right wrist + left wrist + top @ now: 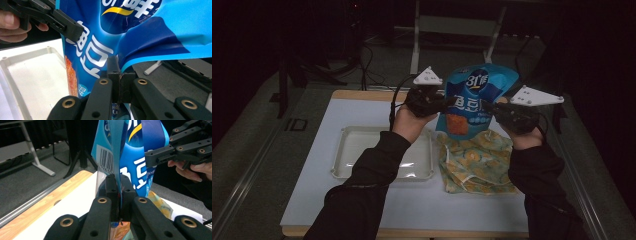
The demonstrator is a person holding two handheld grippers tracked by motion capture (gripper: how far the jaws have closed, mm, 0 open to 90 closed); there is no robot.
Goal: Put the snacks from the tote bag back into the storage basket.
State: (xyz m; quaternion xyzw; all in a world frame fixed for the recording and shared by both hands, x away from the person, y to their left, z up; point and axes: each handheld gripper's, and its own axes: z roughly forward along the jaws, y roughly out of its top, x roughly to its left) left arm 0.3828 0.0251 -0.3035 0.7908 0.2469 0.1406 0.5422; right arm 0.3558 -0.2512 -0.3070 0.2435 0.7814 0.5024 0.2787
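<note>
**A:** Sleeves (pixel 362 190) sit closest in the high view, coming up from the bottom edge. Left gripper (pixel 447 102) and right gripper (pixel 492 111) both hold a blue bag (pixel 477 92) up in the air over the table (pixel 312 200), one on each side edge. White tray (pixel 362 135) is under the left forearm, and a patterned cloth (pixel 477 160) lies just beside the tray, below the bag.

**B:** And the left gripper view?

**A:** Left gripper (pixel 120 192) jaws are pressed together with the bag (pixel 130 162) edge pinched between them. You can see the barcode on one side. The right gripper (pixel 160 156) bites the bag's far edge, with a hand (pixel 192 168) behind it.

**B:** Right gripper view, same deal?

**A:** Pretty much. Right gripper (pixel 121 75) jaws are squeezed tight on a fold of the bag (pixel 155 32), the left gripper (pixel 71 31) clamps the other side, and the tray (pixel 32 82) sits below.
</note>
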